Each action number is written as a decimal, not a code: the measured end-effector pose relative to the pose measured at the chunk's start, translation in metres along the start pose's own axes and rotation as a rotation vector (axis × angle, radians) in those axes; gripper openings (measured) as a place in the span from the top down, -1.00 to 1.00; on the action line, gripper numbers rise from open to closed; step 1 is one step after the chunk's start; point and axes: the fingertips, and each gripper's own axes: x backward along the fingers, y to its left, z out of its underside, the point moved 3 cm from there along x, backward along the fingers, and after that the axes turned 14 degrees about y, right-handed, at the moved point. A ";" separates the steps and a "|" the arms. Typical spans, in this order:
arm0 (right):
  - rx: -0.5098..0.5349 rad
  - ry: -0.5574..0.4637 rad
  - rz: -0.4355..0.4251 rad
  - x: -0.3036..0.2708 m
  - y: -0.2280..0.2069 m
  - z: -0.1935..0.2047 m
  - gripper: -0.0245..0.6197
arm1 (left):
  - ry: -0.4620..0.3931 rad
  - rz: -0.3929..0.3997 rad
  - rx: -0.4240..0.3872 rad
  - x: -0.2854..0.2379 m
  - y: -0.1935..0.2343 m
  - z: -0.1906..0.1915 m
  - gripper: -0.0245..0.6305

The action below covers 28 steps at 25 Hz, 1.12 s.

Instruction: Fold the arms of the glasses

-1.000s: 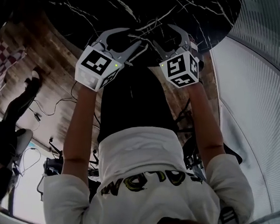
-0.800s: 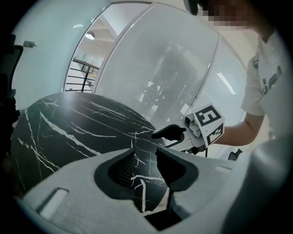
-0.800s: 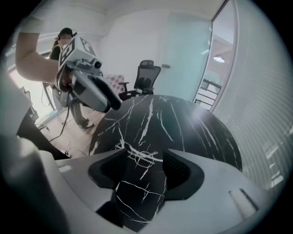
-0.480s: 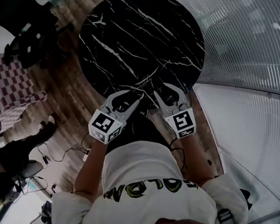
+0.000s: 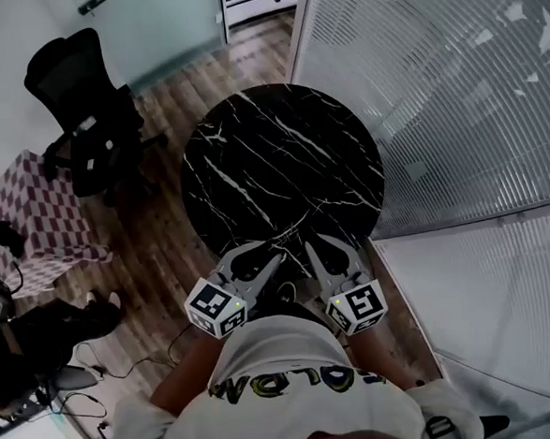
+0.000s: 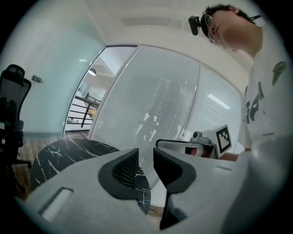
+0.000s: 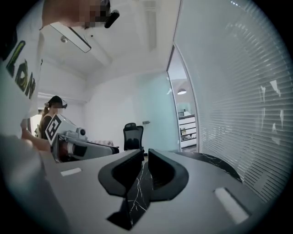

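Observation:
No glasses show in any view. The round black marble table (image 5: 281, 166) has a bare top in the head view. My left gripper (image 5: 264, 261) hangs above the table's near edge; its jaws are closing, a gap still shows, and nothing is between them. In the left gripper view the left gripper (image 6: 145, 153) points almost level over the table (image 6: 59, 153). My right gripper (image 5: 326, 250) is beside it, jaws closing to a narrow slit with nothing in them. The right gripper (image 7: 144, 153) looks across the table (image 7: 215, 162).
A black office chair (image 5: 88, 96) stands beyond the table on the left, on a wooden floor. A checkered cloth (image 5: 26, 217) covers a stand at far left. A glass wall with blinds (image 5: 454, 89) curves along the right. Another person (image 5: 39, 334) is at lower left.
Both grippers have risen from near the table's edge towards my chest, and the whole table has come into view below them. The right jaws have narrowed.

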 end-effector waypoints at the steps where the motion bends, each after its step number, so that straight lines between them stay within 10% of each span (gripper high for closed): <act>1: -0.001 -0.015 -0.003 0.004 0.004 -0.006 0.78 | -0.007 0.007 -0.009 0.003 -0.005 -0.003 0.60; 28: 0.047 -0.085 -0.060 0.025 0.045 -0.019 0.91 | -0.128 -0.054 -0.005 0.015 -0.035 -0.006 0.91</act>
